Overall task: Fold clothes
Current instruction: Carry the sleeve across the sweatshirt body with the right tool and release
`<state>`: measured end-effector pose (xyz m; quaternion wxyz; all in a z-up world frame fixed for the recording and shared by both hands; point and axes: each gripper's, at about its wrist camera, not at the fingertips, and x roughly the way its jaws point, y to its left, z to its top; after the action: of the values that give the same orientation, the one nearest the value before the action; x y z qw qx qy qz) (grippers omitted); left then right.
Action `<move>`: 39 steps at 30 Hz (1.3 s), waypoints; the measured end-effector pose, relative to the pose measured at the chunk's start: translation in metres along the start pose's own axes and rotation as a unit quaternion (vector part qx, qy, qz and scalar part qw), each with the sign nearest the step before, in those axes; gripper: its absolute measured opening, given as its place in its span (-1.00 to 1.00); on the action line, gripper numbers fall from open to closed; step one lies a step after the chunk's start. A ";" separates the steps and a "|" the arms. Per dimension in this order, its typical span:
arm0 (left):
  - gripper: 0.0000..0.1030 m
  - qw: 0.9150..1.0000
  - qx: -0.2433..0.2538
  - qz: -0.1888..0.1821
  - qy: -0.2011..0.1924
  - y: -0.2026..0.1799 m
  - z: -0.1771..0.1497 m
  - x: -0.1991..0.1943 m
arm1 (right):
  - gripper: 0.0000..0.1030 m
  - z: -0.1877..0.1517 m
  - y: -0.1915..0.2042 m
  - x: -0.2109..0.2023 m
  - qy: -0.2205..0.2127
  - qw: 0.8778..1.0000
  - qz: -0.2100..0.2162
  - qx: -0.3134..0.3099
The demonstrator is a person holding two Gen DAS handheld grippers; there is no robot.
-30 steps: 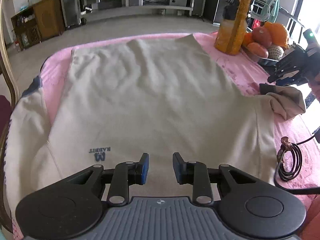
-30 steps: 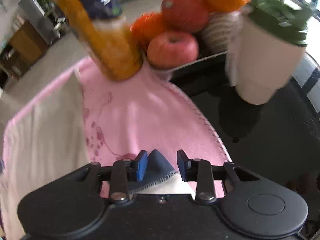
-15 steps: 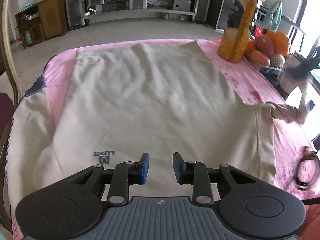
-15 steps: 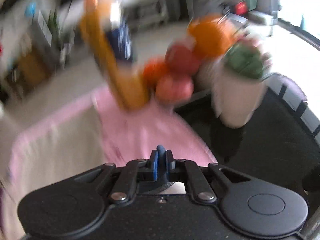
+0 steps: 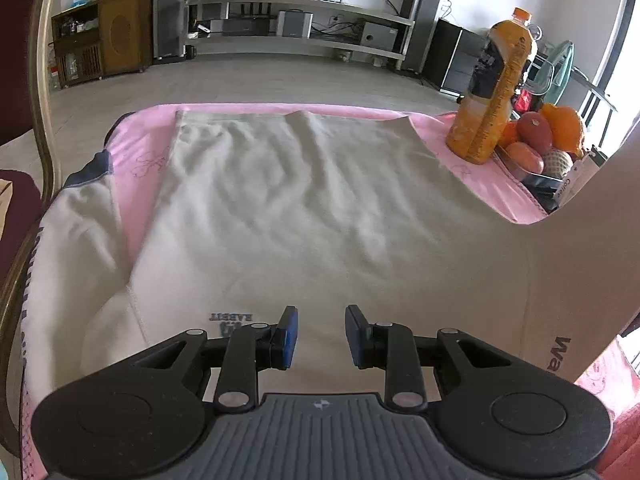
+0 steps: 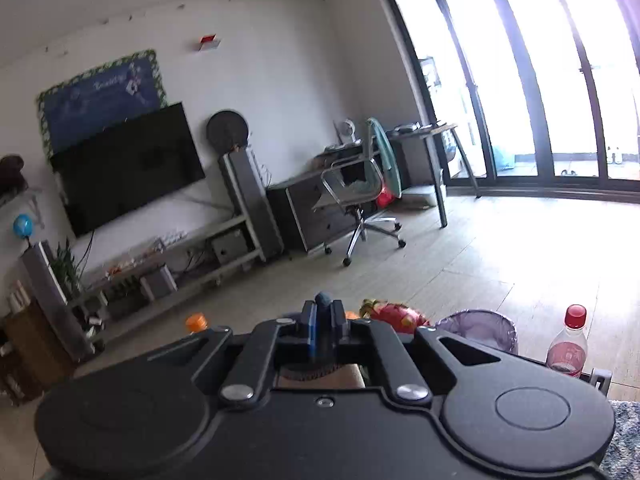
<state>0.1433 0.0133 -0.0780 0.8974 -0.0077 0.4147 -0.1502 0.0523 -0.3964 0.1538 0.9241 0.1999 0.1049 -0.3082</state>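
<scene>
right sleeve being lifted for the fold-in, left gripper waiting over the chest

right gripper (image 6: 324, 322) is pinching the sleeve cuff (image 6: 322, 300), jaws having just been closing on it; sleeve (image 5: 580, 264) is hanging at 3 o'clock of the sweatshirt (image 5: 304, 208), long axis running 6 to 12 on the pink blanket (image 5: 496, 196). left gripper (image 5: 318, 336) fingers are standing apart, empty. bottle (image 5: 490, 92) and fruit (image 5: 540, 136) at 2; living room behind.

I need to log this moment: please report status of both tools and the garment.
Left tool open, empty, over cream sweatshirt. Right tool shut on dark sleeve cuff, sleeve lifted. Juice bottle and fruit bowl crowd table's far right.
</scene>
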 end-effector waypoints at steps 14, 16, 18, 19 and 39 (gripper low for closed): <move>-0.47 0.997 0.070 0.019 0.004 -0.031 -0.014 0.005 | -0.87 -0.029 -0.047 0.077 0.028 0.998 -0.063 -0.004; -0.47 0.997 0.080 0.017 0.006 -0.039 -0.017 0.008 | -0.87 -0.040 -0.060 0.098 0.035 0.997 -0.070 0.009; -0.47 0.996 0.089 0.008 0.009 -0.047 -0.018 0.012 | -0.87 -0.052 -0.074 0.122 0.041 0.995 -0.085 0.024; -0.47 0.996 0.093 0.003 0.011 -0.052 -0.019 0.015 | -0.87 -0.058 -0.081 0.133 0.043 0.994 -0.091 0.032; -0.46 0.997 0.065 -0.029 -0.018 -0.052 -0.009 -0.019 | -0.28 -0.075 -0.098 0.137 0.175 0.978 -0.028 0.108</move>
<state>0.1112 -0.0306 -0.0628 0.8986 0.0357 0.3874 -0.2029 0.0945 -0.5076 0.0128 0.8553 0.3466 0.2364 -0.3041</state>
